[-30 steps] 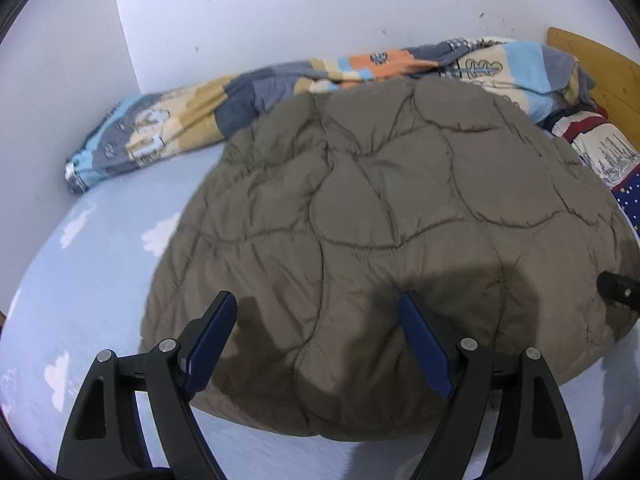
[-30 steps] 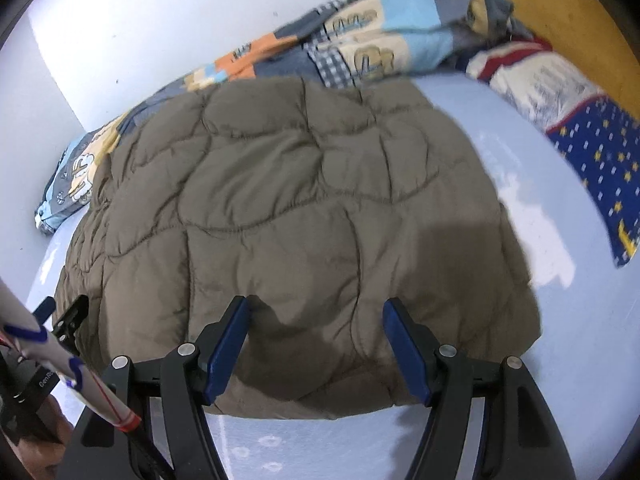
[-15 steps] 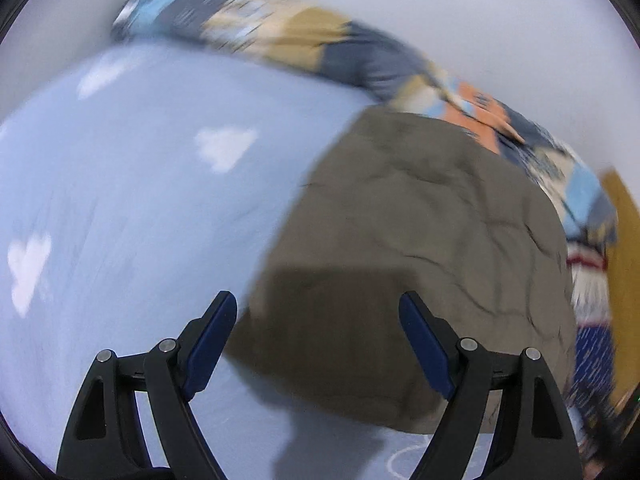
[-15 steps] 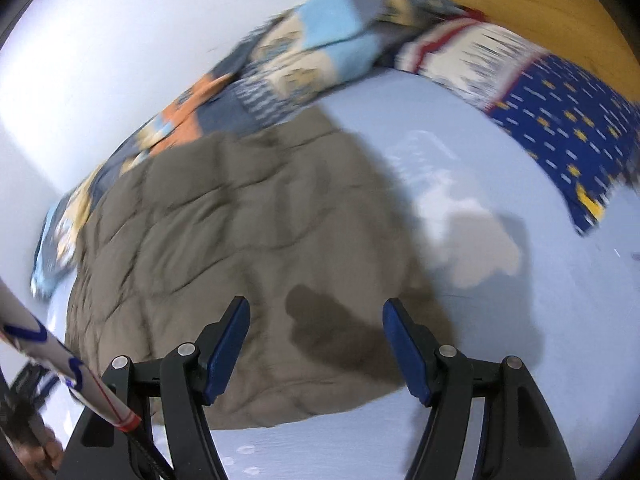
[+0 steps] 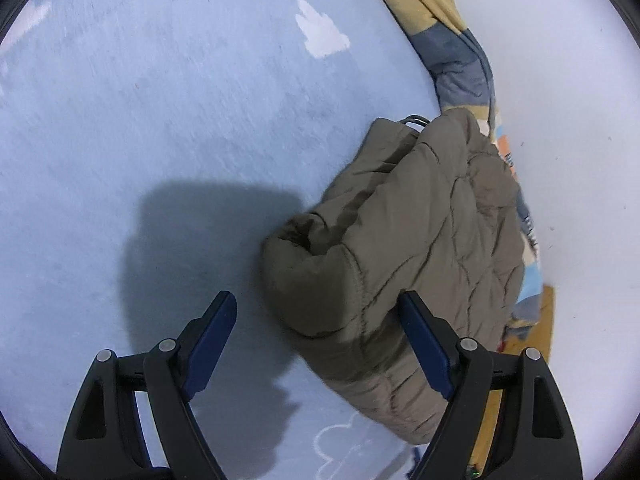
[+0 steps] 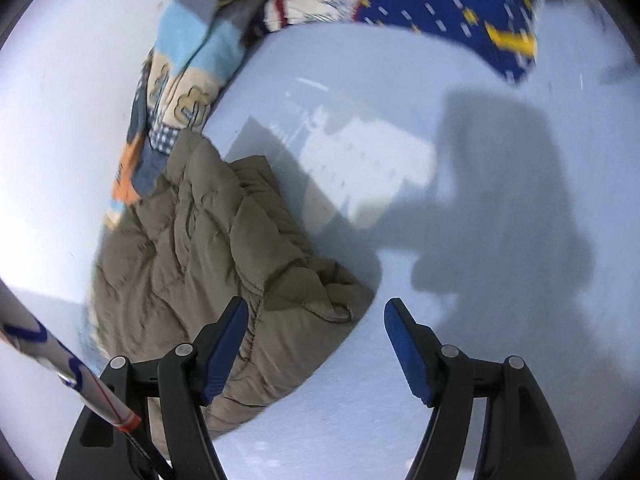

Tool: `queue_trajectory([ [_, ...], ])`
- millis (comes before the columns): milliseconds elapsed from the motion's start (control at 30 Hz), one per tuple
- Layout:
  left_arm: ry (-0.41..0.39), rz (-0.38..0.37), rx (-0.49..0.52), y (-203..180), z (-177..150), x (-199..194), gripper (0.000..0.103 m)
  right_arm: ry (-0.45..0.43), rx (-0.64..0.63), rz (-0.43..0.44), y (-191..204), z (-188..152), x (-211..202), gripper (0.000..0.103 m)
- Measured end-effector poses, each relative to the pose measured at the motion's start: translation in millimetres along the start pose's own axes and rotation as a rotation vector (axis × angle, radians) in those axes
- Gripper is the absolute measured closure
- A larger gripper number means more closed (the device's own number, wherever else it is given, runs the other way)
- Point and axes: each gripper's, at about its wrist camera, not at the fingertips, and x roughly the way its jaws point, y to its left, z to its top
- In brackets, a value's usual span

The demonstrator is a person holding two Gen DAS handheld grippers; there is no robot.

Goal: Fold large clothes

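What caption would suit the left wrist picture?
Open left gripper poised at the edge of a folded olive quilted jacket on a pale blue bedsheet.

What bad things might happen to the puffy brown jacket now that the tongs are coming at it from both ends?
1. Both tongs, left and right, are open and holding nothing, so the thick brown jacket may slip out or only its top layer get pinched.
2. The jacket's far edge lies against the patchwork blanket, so a lift might drag that along.
3. The puffy folded layers could spring apart again.
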Motion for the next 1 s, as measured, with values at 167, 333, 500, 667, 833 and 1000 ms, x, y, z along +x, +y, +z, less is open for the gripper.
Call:
queue_trajectory([
  [167,-0.005,-0.044,-0.008,1,-3,11,0.021,0.031,0.076,0.086,-5,-3,14,0.028],
  [333,-0.009,-0.072,0.005,-2,-4,24,0.02,0.014,0.059,0.098,6,-8,33,0.021],
  [500,-0.017,-0.061,0.057,-10,-1,31,0.02,0.002,0.077,0.108,3,-7,56,0.013],
  [667,-0.078,0.068,0.252,-42,-8,25,0.036,-0.036,-0.038,0.073,22,-4,53,0.052],
  [833,-0.188,0.284,0.552,-86,-36,21,0.042,-0.144,-0.37,-0.121,76,-24,32,0.067],
  [1000,-0.252,0.366,0.708,-104,-55,14,0.046,-0.254,-0.649,-0.258,114,-50,17,0.072],
])
